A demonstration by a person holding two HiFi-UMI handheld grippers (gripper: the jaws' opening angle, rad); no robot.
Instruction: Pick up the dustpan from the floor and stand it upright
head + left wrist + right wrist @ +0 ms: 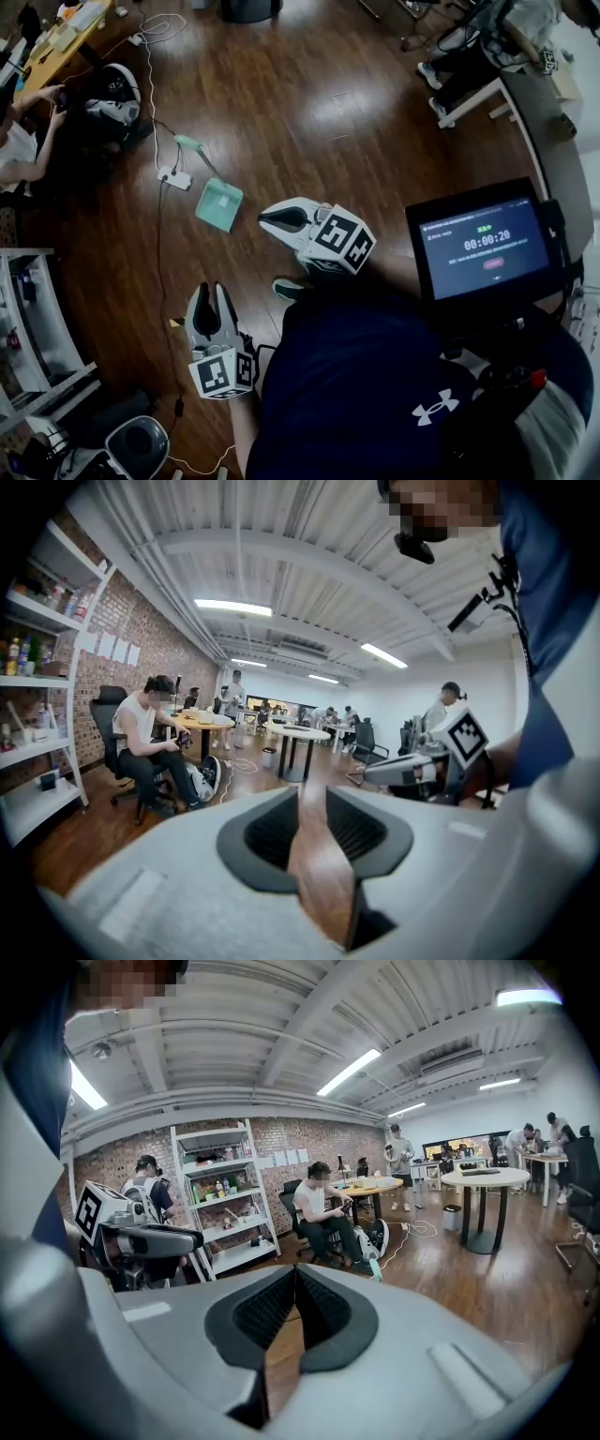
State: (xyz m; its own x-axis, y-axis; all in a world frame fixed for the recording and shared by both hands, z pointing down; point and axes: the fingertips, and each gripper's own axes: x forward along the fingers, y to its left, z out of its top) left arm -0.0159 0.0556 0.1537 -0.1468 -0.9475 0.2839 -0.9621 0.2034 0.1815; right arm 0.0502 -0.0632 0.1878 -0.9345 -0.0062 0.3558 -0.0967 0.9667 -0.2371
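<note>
Dustpan (218,204) is lying flat, not yet picked up; left gripper (213,298) is hanging half-spread, right gripper (267,219) pressed together, both empty and short of it.

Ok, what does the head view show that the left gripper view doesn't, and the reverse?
Head view only: the teal dustpan lying flat on the floor, and the timer screen. Left gripper view only: ceiling lights and the brick wall. Both: the right gripper, shut, and the left gripper, open and empty.
</note>
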